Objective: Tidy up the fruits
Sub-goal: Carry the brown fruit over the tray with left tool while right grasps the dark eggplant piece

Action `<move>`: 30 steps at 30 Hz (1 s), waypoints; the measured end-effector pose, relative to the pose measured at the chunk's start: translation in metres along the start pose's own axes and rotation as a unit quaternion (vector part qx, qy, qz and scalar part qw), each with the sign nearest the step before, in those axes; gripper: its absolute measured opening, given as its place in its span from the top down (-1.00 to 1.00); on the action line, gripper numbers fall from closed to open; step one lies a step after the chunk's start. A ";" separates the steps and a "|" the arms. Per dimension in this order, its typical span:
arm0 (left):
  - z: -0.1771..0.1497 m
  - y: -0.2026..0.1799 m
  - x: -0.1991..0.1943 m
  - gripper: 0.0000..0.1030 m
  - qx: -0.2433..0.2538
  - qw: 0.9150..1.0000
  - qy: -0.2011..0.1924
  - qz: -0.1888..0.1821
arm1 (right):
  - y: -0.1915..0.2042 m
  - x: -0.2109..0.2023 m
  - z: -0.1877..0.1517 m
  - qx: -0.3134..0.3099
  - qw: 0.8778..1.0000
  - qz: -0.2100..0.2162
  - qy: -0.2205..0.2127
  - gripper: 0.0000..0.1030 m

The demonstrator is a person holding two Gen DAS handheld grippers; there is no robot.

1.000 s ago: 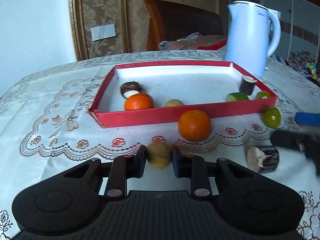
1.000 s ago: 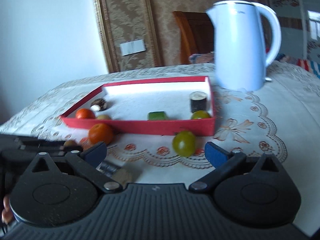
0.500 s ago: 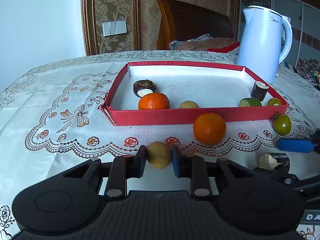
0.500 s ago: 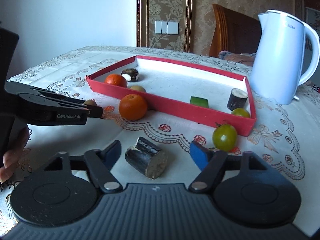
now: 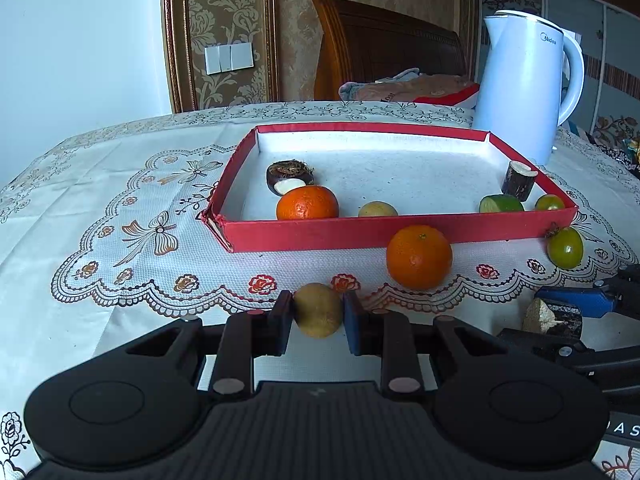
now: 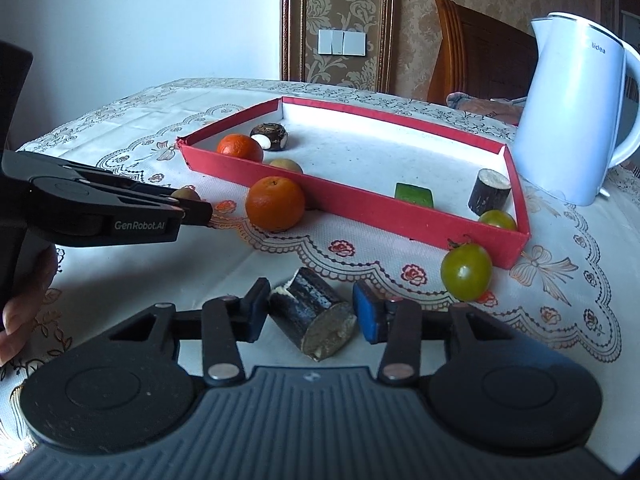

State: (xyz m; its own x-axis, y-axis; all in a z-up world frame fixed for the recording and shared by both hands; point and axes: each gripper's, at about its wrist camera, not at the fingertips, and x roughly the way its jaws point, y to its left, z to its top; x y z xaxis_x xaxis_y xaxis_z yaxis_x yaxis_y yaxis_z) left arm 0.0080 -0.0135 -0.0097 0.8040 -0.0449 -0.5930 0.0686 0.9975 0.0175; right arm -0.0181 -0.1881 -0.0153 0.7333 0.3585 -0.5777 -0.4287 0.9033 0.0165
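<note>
While both grippers work in front of the red tray [image 5: 400, 236], each has a piece between its jaws.
Left gripper [image 5: 318, 316] is clenched on a small brown fruit [image 5: 318, 310] on the tablecloth [image 5: 100, 280]. Right gripper [image 6: 310, 312] has just been closing around a dark sugarcane piece [image 6: 312, 322]; the left pad touches, the blue pad stands just beside it. One orange [image 6: 275, 209] and one green tomato [image 6: 466, 271] lie outside the tray.
</note>
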 end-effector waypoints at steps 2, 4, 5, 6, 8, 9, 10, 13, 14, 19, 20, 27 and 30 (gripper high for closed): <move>0.000 0.000 0.000 0.49 0.000 1.000 0.000 0.000 | -0.001 -0.002 0.000 0.002 1.000 -0.002 -0.006 0.17; 0.000 0.000 -0.001 0.49 -0.001 1.000 -0.002 -0.003 | -0.002 -0.006 0.000 0.008 1.000 -0.007 -0.017 0.17; 0.001 0.000 -0.002 0.49 -0.001 1.000 -0.003 -0.005 | -0.004 -0.008 0.001 0.013 1.000 -0.008 -0.026 0.17; 0.001 0.000 -0.003 0.49 -0.002 1.000 -0.005 -0.005 | -0.005 -0.011 0.002 0.019 0.999 -0.011 -0.033 0.17; 0.003 0.001 -0.006 0.49 -0.004 1.000 -0.012 -0.008 | -0.009 -0.013 0.004 0.029 0.998 -0.021 -0.045 0.17; 0.005 0.001 -0.008 0.49 -0.006 1.000 -0.016 -0.011 | -0.013 -0.014 0.006 0.035 0.998 -0.028 -0.049 0.17; 0.006 0.002 -0.010 0.49 -0.008 1.000 -0.020 -0.014 | -0.016 -0.014 0.009 0.039 0.997 -0.034 -0.053 0.17; 0.014 0.001 -0.014 0.49 -0.008 0.999 -0.035 -0.016 | -0.027 -0.013 0.019 0.056 0.995 -0.049 -0.067 0.17; 0.018 0.001 -0.015 0.49 -0.009 0.999 -0.043 -0.015 | -0.031 -0.011 0.024 0.061 0.994 -0.056 -0.073 0.17; 0.046 -0.002 -0.004 0.49 -0.016 0.998 -0.051 -0.017 | -0.049 0.008 0.047 0.070 0.991 -0.087 -0.078 0.17; 0.050 -0.003 0.000 0.49 -0.017 0.998 -0.050 -0.017 | -0.052 0.013 0.050 0.071 0.990 -0.093 -0.076 0.17; 0.071 -0.013 0.033 0.49 -0.010 0.999 -0.044 0.000 | -0.068 0.038 0.066 0.085 0.987 -0.113 -0.075 0.17; 0.079 -0.015 0.046 0.49 -0.012 0.999 -0.042 0.007 | -0.070 0.050 0.074 0.083 0.986 -0.121 -0.075 0.17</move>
State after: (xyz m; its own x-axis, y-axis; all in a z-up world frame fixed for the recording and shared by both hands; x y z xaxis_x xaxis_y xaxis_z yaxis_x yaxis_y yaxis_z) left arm 0.0903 -0.0347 0.0265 0.8514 -0.0345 -0.5233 0.0432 0.9991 0.0046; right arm 0.0875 -0.2162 0.0152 0.8785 0.1474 -0.4545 -0.1480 0.9884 0.0344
